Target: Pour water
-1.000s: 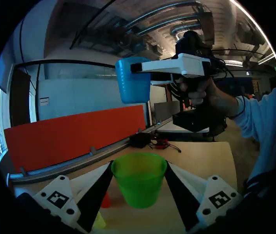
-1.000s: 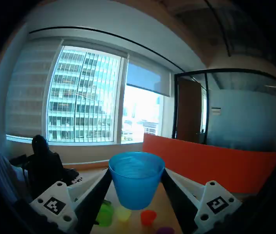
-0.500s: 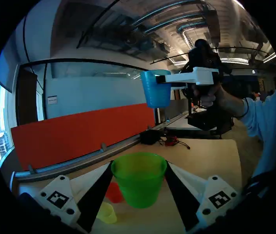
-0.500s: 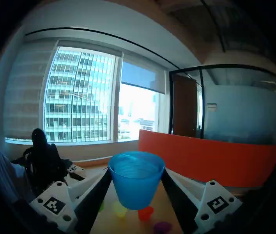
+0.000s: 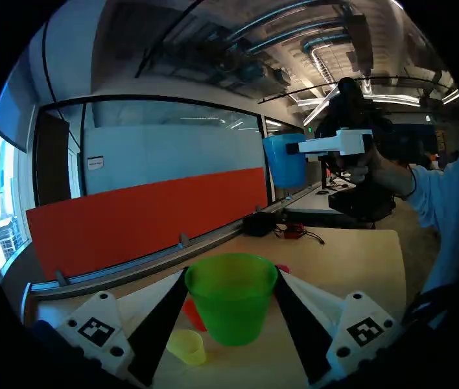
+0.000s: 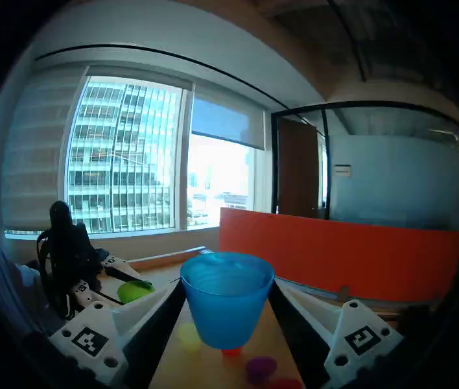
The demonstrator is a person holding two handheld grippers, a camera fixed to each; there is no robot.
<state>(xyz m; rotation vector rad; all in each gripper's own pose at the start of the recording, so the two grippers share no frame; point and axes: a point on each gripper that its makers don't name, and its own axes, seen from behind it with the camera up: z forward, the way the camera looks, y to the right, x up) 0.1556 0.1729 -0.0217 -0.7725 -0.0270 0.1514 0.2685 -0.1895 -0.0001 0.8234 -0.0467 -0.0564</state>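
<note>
While green cup (image 5: 231, 314) sits pinched mid-wall in left gripper (image 5: 231, 280) over table (image 5: 359, 253), right gripper (image 6: 227, 285) pinches blue cup (image 5: 284, 162) upright, high far right. Likely thin plastic: light, flexible, slick; grip gently below rim.

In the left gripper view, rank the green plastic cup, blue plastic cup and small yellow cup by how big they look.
1. Green plastic cup, largest, but nearest the camera.
2. Blue plastic cup, farther off.
3. Small yellow cup, smallest.
</note>
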